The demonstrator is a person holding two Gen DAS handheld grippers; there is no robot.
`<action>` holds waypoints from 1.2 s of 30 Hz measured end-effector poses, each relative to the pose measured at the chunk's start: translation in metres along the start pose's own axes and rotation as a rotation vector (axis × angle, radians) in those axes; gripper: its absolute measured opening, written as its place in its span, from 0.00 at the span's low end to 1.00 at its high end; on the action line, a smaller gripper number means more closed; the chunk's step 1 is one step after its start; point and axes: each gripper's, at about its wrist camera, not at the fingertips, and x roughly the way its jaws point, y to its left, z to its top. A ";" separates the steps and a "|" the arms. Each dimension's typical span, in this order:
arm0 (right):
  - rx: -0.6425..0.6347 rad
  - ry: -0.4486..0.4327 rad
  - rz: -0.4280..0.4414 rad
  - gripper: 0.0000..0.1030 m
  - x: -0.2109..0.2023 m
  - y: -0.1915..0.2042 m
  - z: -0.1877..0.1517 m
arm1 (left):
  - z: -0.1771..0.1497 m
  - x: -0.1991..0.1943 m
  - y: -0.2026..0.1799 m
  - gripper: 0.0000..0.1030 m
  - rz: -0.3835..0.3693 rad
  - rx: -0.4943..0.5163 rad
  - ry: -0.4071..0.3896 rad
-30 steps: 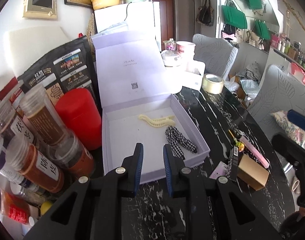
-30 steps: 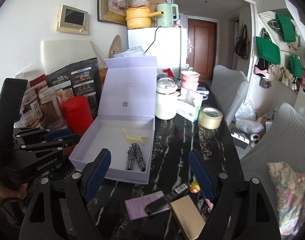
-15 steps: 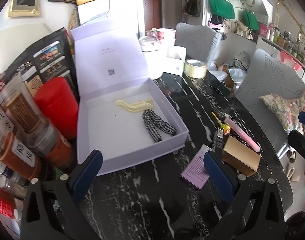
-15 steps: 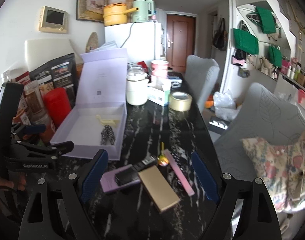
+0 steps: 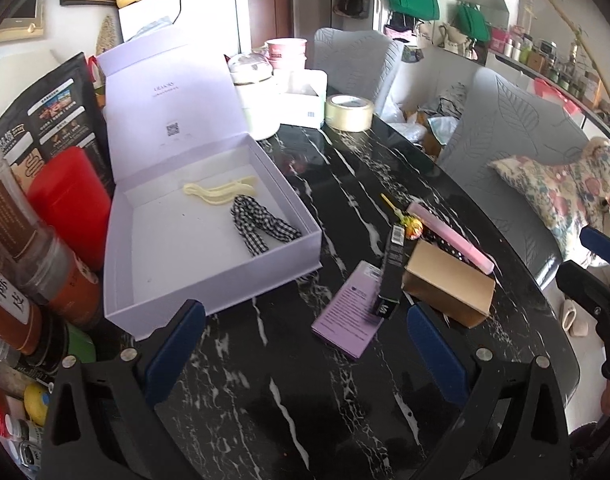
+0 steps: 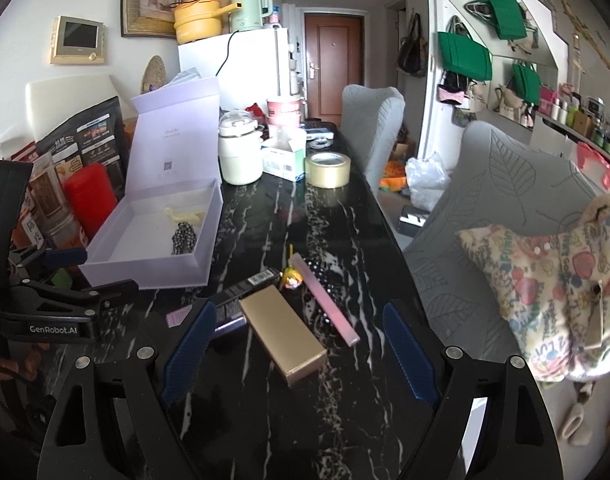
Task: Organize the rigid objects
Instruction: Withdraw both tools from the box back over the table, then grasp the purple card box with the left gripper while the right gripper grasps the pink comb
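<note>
An open lilac box (image 5: 153,280) (image 6: 193,256) sits on the black marble table, holding a cream hair clip (image 5: 221,193) and a checked bow (image 5: 261,226). To its right lie a purple card (image 5: 351,312), a slim black box (image 5: 391,270) (image 6: 249,282), a gold box (image 5: 449,284) (image 6: 283,334), a pink bar (image 5: 453,240) (image 6: 325,300) and a lollipop (image 5: 411,229) (image 6: 291,278). My left gripper (image 5: 305,340) is open above the table's near edge, nothing between its pads. My right gripper (image 6: 297,344) is open, with the gold box lying between its blue fingertips, untouched.
Spice jars (image 5: 33,264), a red canister (image 5: 69,204) and a black bag (image 5: 53,120) crowd the left side. A white pot (image 6: 239,152), tissue box (image 6: 283,158) and tape roll (image 6: 328,169) stand at the far end. Grey chairs (image 6: 505,216) line the right edge.
My left gripper went from shut to wide open and swung right toward the loose items. The right gripper moved right and lower, so the gold box now lies between its fingers.
</note>
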 end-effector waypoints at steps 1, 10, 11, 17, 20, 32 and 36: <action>0.004 0.003 0.004 0.84 0.000 -0.001 -0.003 | -0.001 0.001 -0.001 1.00 -0.005 0.000 0.004; 0.009 0.031 0.024 0.84 0.008 -0.005 -0.026 | -0.013 0.011 -0.012 1.00 0.002 0.028 0.015; 0.012 0.036 0.027 0.84 0.009 -0.006 -0.028 | -0.015 0.014 -0.013 1.00 -0.006 0.030 0.024; 0.031 0.066 0.052 0.84 0.019 -0.011 -0.041 | -0.024 0.032 -0.018 1.00 -0.071 0.046 0.061; 0.031 0.075 0.063 0.84 0.024 -0.012 -0.046 | -0.026 0.042 -0.018 1.00 -0.090 0.053 0.077; 0.037 0.116 0.106 0.84 0.053 -0.016 -0.056 | -0.026 0.086 -0.025 1.00 -0.078 0.124 0.123; 0.046 0.125 0.117 0.84 0.060 -0.018 -0.055 | -0.023 0.102 -0.021 1.00 -0.070 0.109 0.163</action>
